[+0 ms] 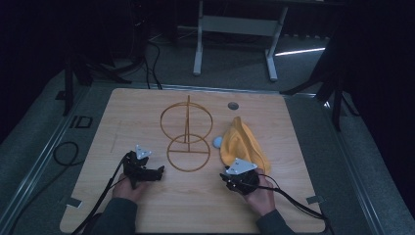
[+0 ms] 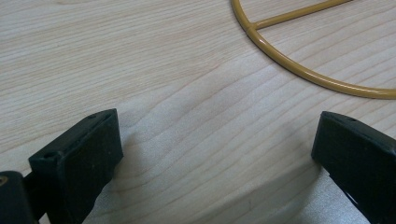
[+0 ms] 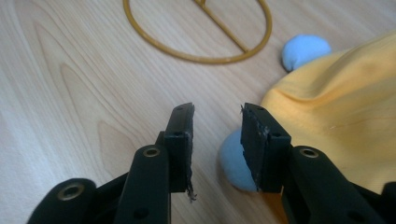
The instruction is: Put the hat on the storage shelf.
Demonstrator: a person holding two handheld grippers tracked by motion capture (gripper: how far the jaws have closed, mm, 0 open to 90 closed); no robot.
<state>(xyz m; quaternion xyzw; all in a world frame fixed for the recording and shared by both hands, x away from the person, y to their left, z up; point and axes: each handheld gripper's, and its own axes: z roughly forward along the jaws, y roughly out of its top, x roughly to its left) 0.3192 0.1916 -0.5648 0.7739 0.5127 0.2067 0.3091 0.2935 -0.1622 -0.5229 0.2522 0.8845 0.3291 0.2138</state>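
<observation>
Low over the worktop (image 1: 195, 205), the right hand-held gripper (image 3: 217, 123) is seen with its jaws partly open and nothing pressed between them; a pale blue pad (image 3: 236, 163) lies just behind its right jaw, at the near edge of the yellow cloth (image 1: 242, 142). Further left, the left hand-held gripper (image 2: 212, 154) is held wide open and empty, near the wire stand (image 1: 188, 139).

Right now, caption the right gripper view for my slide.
Open tool beside yellow cloth, blue pads, wire stand.
</observation>
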